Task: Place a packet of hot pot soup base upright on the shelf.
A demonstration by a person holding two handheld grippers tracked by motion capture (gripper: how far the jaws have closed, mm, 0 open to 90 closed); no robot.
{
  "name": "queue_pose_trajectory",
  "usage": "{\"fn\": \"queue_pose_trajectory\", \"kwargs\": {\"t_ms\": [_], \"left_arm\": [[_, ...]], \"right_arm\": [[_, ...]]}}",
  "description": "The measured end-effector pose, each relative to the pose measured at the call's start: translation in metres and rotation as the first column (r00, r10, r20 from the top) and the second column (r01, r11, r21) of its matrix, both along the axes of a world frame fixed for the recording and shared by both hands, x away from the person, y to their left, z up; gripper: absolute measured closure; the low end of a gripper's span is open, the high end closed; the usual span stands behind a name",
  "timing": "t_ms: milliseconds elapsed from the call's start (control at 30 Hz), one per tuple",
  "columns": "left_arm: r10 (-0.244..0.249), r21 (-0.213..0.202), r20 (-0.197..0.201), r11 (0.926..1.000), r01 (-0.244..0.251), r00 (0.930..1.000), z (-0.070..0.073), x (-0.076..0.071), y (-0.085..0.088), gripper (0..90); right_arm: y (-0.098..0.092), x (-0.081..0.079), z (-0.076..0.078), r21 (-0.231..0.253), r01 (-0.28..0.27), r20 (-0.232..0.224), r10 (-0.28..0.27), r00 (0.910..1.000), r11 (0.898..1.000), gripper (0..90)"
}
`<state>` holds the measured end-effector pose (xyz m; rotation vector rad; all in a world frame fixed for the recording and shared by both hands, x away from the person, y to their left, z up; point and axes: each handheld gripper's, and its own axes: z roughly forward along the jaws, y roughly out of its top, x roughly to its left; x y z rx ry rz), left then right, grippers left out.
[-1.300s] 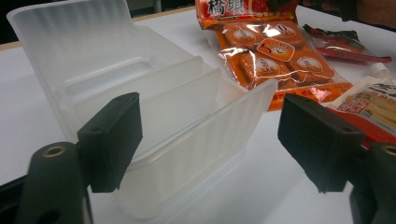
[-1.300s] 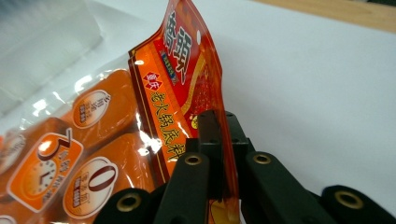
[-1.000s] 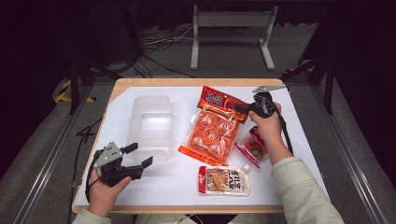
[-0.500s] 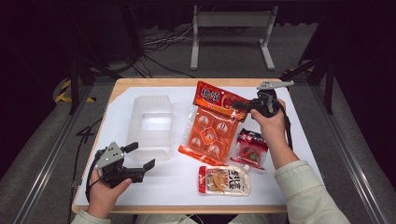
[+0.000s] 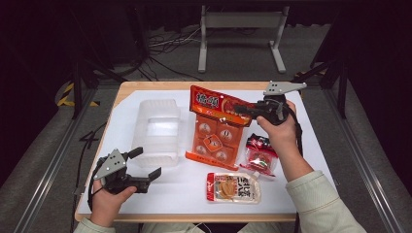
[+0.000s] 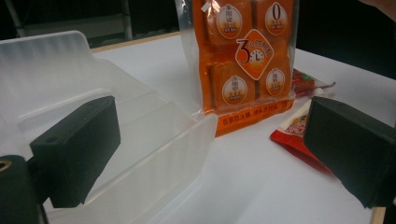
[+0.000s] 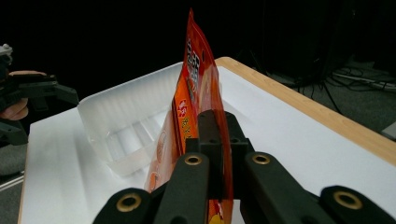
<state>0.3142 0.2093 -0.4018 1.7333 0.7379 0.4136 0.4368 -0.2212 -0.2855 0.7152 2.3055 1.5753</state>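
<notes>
The right gripper (image 5: 243, 109) is clamped on the top edge of the orange pack (image 5: 214, 128); in the right gripper view its jaws are closed on the film of the pack (image 7: 198, 93), which stands up edge-on between them. In the high view the pack hangs from that grip, tilted, with its lower edge down at the table (image 5: 311, 160) just right of the clear tub (image 5: 156, 131). The person's right hand (image 5: 277, 127) wraps the gripper's handle.

Below that hand lies a small red packet (image 5: 258, 155), and nearer the front edge a flat pouch (image 5: 233, 187).

The left gripper (image 5: 145, 163) sits at the front left of the table, held in the left hand (image 5: 109, 196), its jaws spread wide with nothing between them. In the left gripper view the jaws frame the tub's near corner (image 6: 154, 154), with the pack's lower half (image 6: 245, 65) behind it and the pouch's red edge (image 6: 299, 140) to the right.
</notes>
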Motion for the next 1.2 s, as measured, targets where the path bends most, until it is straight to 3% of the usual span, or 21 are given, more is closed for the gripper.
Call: {"fn": "queue_pose_trajectory", "kwargs": {"t_ms": [67,333,433,567,767,1200], "left_arm": [[0.030,0.002,-0.002,0.9995,-0.030,0.9995,0.000,0.000,-0.002,5.6],[0.012,0.013,0.006,0.9998,-0.012,0.9999,0.005,0.002,-0.006,9.2],[0.026,-0.013,0.015,0.9996,-0.026,0.9995,0.007,0.002,-0.007,7.6],[0.027,-0.017,0.025,0.9995,-0.026,0.9993,0.011,0.005,-0.009,6.3],[-0.005,0.005,0.035,1.0000,0.005,0.9994,0.018,0.012,-0.020,4.6],[-0.106,-0.051,0.056,0.9928,0.108,0.9929,0.024,0.029,-0.046,2.6]], "right_arm": [[0.003,-0.004,0.003,-0.003,-0.016,0.010,0.016,0.9998,1.000,90.0],[0.016,-0.019,0.016,-0.023,-0.075,0.056,0.077,0.9955,0.997,90.0],[0.019,-0.025,0.020,-0.031,-0.094,0.068,0.096,0.9930,0.995,90.0],[0.023,-0.034,0.027,-0.049,-0.114,0.091,0.118,0.9888,0.992,90.0],[0.023,-0.040,0.035,-0.061,-0.115,0.114,0.121,0.9861,0.992,90.0],[0.017,-0.054,0.050,-0.037,-0.150,0.150,0.154,0.9766,0.988,90.0]]}}
